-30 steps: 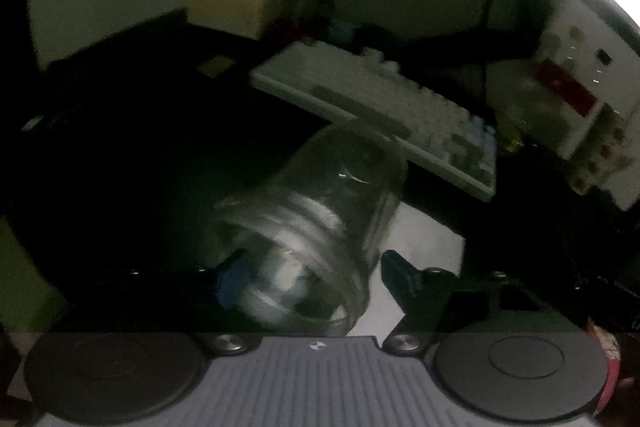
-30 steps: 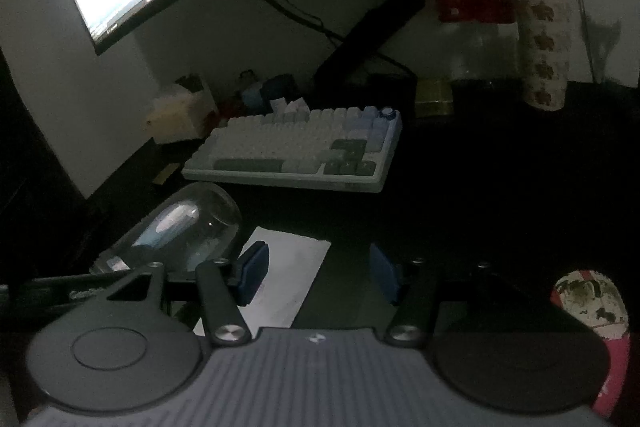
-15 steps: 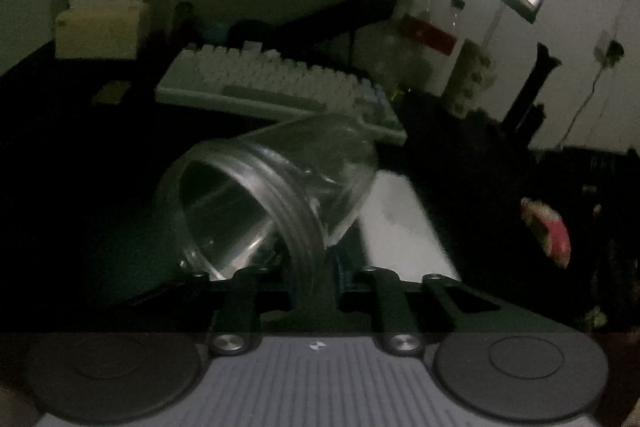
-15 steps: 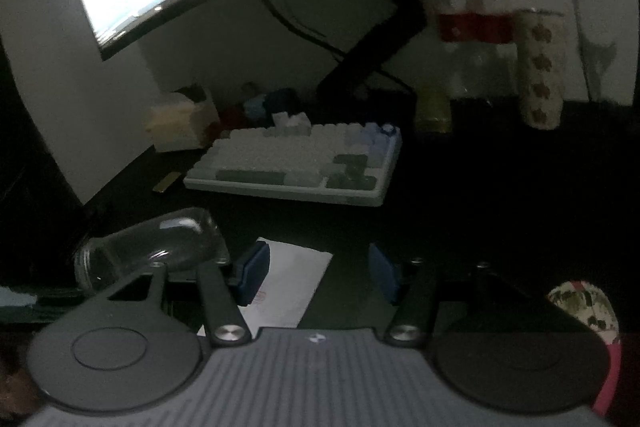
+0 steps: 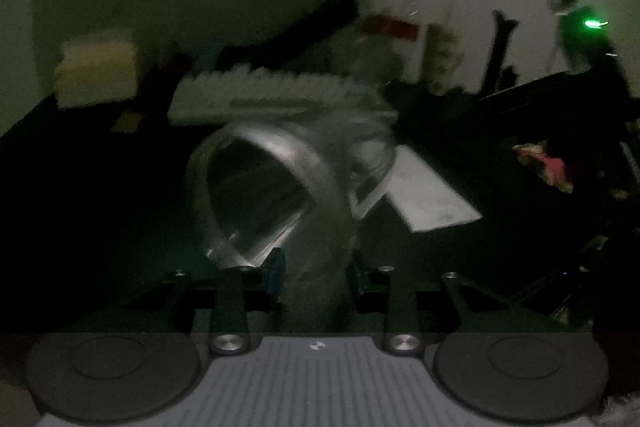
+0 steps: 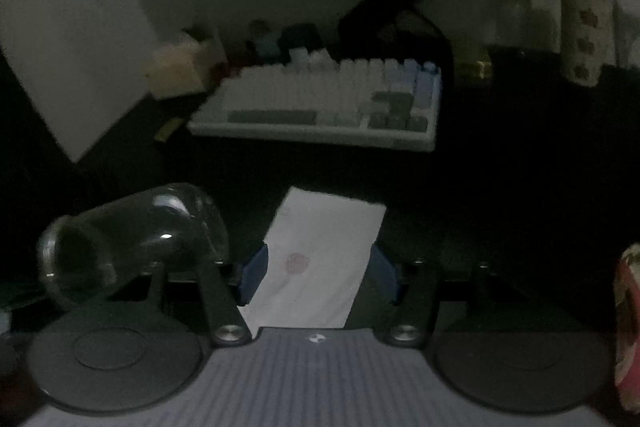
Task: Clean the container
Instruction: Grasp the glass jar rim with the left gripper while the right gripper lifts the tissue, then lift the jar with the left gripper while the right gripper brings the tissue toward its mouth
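1. The clear glass jar with a threaded open mouth lies tilted on its side, its mouth toward the left gripper. Its rim wall stands between the 2 blue-padded fingers.
2. The left jaws are opening; motion blur hides whether the pads touch the rim.
3. The right gripper is spreading wider, with nothing pinched. The white folded paper sheet lies on the dark desk directly below and ahead of its fingertips; the jar lies to its left.
4. Handling judgement: the jar is rigid, smooth, probably slippery, breakable and moderately heavy. Grip across the threaded rim wall, where the ridges resist slipping.
5. The paper is light and limp; pinch 1 edge.
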Available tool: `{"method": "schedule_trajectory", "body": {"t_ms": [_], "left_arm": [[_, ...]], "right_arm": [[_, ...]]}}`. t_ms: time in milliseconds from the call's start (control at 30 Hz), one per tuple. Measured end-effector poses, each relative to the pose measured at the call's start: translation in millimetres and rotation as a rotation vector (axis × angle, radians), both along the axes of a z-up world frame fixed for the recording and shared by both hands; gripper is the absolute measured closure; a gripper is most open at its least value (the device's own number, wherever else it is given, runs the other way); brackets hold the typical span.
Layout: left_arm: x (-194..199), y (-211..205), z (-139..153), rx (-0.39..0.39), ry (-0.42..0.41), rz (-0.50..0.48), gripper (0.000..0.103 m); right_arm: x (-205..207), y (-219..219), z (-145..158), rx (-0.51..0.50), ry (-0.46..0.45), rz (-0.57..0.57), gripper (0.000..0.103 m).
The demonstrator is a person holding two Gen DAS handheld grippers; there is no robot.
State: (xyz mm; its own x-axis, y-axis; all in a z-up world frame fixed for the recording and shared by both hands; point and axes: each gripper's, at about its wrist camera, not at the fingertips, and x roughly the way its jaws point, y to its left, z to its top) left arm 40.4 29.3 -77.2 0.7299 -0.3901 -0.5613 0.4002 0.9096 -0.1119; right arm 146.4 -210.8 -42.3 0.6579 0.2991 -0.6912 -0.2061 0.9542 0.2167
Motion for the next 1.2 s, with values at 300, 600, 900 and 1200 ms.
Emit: {"method": "schedule_trajectory", "body": {"t_ms": [300,600,900,1200], "left_arm": [[-6,-18,-20,0.041,-0.132,-0.136,0.054],[2,3,-21,-0.082,-0.087,-0.177,0.043],[14,8,-13,-0.176,-0.064,-0.098,0.015],[-6,-13,-28,-0.104,-0.261,0.035,0.0]], "right_arm": [[5,41,-20,-0.16,0.013,-0.108,0.022],[-12,64,-30,-0.214,-0.021,-0.115,0.067],[-44,47,-7,-0.109,-0.047,-0.141,0.096],[-75,33,50,0.012,-0.187,0.003,0.096]]}}
